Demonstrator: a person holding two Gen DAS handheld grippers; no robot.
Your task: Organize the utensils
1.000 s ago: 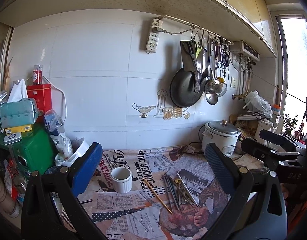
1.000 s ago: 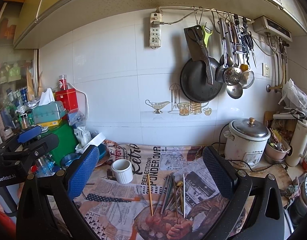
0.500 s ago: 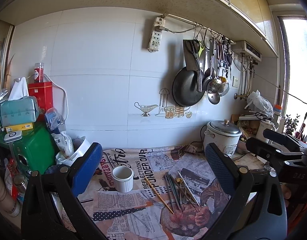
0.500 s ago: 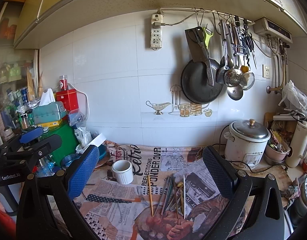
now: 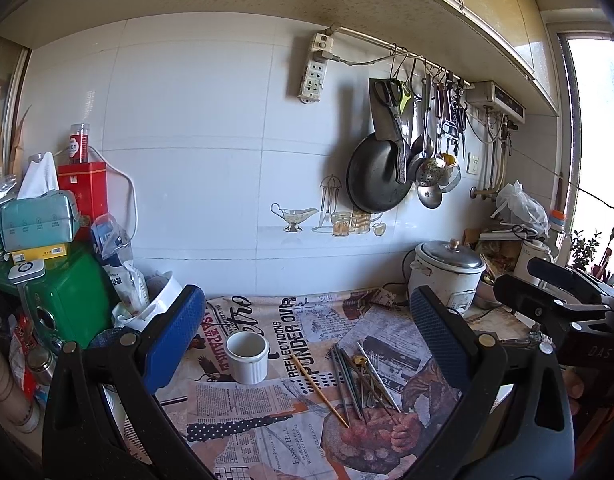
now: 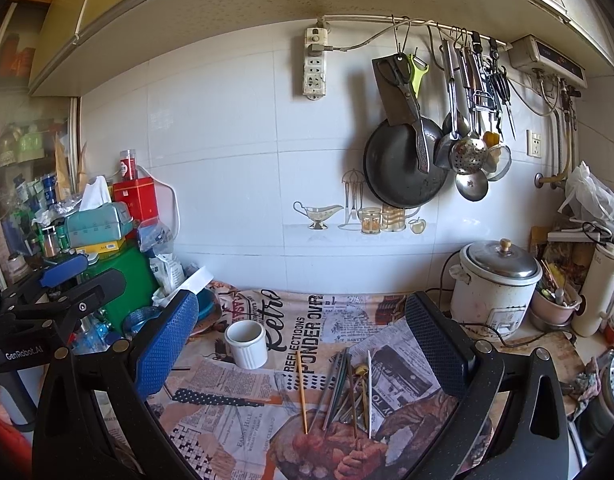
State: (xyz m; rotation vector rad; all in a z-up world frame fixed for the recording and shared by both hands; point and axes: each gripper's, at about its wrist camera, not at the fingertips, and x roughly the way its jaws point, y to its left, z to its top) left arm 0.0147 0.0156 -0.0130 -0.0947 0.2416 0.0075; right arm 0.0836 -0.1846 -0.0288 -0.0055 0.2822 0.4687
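While both grippers, left (image 5: pixel 303 344) and right (image 6: pixel 301 340), hang agape and empty, the thin, stiff, light chopsticks (image 6: pixel 349 388) right of the cup (image 6: pixel 246 343) look slippery, best pinched mid-length.

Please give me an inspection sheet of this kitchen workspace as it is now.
Surface: newspaper-print cloth covers the counter.
Job's things: loose pile of metal utensils, one wooden chopstick apart; white ribbed ceramic cup, looks empty.
Clutter: green box, teal tissue box.
Grippers: left gripper and right gripper open, holding nothing.
Cables: white power strip on wall.
Surroundings: white rice cooker, hanging black pan.
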